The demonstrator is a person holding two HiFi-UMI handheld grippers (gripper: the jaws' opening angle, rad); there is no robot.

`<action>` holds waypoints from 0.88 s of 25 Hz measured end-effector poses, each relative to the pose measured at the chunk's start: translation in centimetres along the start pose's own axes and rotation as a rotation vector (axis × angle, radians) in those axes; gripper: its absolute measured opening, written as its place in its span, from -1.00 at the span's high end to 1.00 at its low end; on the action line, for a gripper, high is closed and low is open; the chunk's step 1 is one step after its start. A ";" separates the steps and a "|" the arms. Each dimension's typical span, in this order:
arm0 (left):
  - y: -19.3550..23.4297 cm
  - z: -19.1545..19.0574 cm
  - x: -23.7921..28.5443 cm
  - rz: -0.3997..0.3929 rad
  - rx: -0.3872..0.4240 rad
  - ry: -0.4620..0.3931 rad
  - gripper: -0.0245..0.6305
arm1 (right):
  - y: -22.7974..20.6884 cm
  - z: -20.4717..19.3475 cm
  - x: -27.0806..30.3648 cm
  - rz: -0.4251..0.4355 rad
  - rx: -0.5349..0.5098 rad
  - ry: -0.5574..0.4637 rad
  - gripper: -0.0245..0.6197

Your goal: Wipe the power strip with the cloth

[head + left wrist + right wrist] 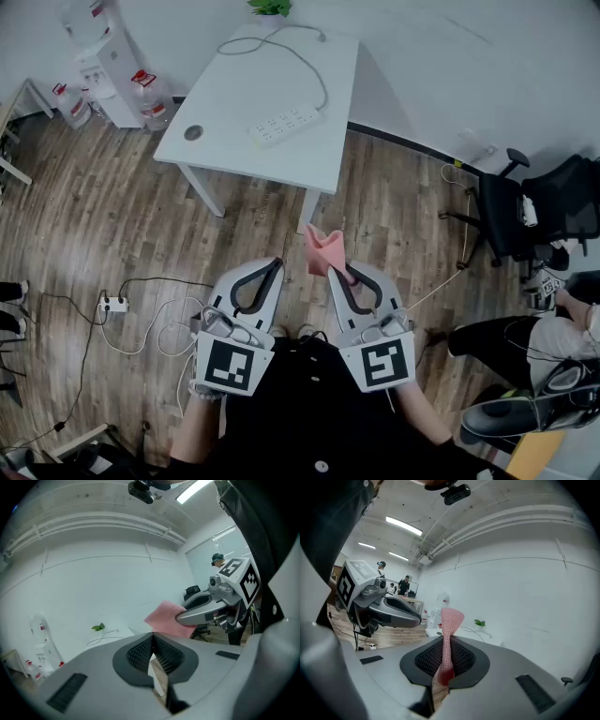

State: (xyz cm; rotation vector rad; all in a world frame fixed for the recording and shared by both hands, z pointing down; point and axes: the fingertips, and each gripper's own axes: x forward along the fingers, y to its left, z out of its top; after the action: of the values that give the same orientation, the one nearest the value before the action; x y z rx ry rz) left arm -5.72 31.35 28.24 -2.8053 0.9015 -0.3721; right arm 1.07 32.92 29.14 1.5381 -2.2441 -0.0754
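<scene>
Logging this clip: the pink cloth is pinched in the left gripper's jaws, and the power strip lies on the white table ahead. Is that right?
Not quite. The pink cloth is pinched in the jaws of the right gripper, as the right gripper view shows. The left gripper is shut on nothing. The power strip does lie on the white table ahead.
</scene>
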 end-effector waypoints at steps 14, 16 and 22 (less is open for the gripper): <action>-0.1 -0.2 0.2 -0.003 -0.001 0.000 0.88 | 0.2 -0.2 0.4 0.006 0.008 -0.001 0.77; 0.0 -0.2 0.2 -0.003 0.000 0.000 0.88 | 0.1 -0.2 0.4 0.006 0.009 -0.003 0.77; 0.4 -0.2 -0.2 -0.003 0.001 0.002 0.88 | 0.0 0.2 0.5 -0.004 0.026 -0.010 0.77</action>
State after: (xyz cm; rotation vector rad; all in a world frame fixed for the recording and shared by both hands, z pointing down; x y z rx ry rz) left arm -6.09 31.15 28.28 -2.8057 0.8974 -0.3765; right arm 0.84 32.44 29.10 1.5588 -2.2591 -0.0550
